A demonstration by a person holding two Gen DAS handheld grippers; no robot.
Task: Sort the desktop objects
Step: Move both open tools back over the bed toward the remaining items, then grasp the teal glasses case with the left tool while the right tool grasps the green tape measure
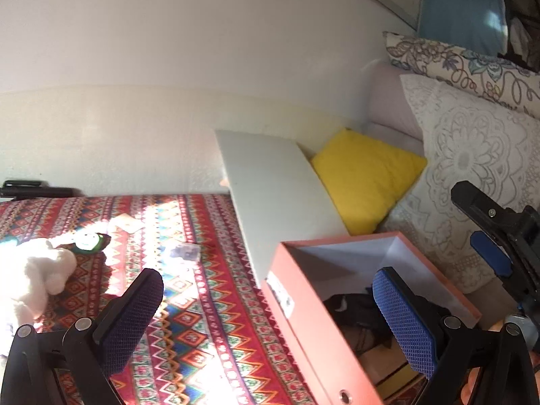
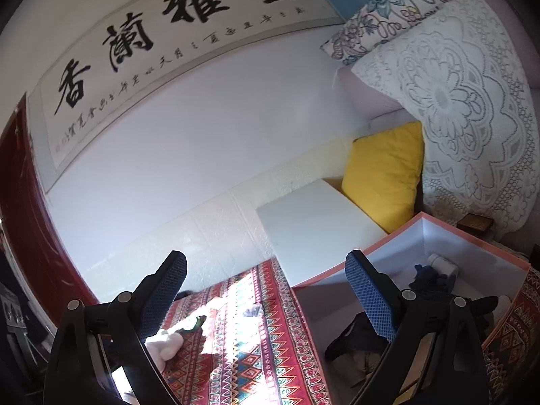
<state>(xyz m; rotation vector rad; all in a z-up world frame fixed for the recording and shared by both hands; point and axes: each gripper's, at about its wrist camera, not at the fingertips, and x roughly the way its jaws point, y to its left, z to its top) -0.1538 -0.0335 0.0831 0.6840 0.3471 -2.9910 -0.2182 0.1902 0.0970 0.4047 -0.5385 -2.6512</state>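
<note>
My left gripper (image 1: 268, 276) is open and empty above the patterned red tablecloth (image 1: 209, 320), its right finger over a salmon cardboard box (image 1: 303, 324) with a white interior and dark items inside. Far left on the cloth lies a white plush toy (image 1: 37, 276), with a green-and-black round object (image 1: 89, 241), a small clear packet (image 1: 184, 251) and a pale card (image 1: 128, 223) nearby. My right gripper (image 2: 266, 258) is open and empty too, hovering at the box (image 2: 398, 253). It also shows at the right edge of the left wrist view (image 1: 499, 236). A white cylinder (image 2: 442, 265) rests in the box.
A white board (image 1: 276, 195) leans off the table's far right corner beside a yellow cushion (image 1: 364, 175). Lace-covered and floral pillows (image 1: 472, 155) are stacked at the right. A calligraphy scroll (image 2: 175, 44) hangs on the wall. A dark object (image 1: 30, 189) sits at the table's far left.
</note>
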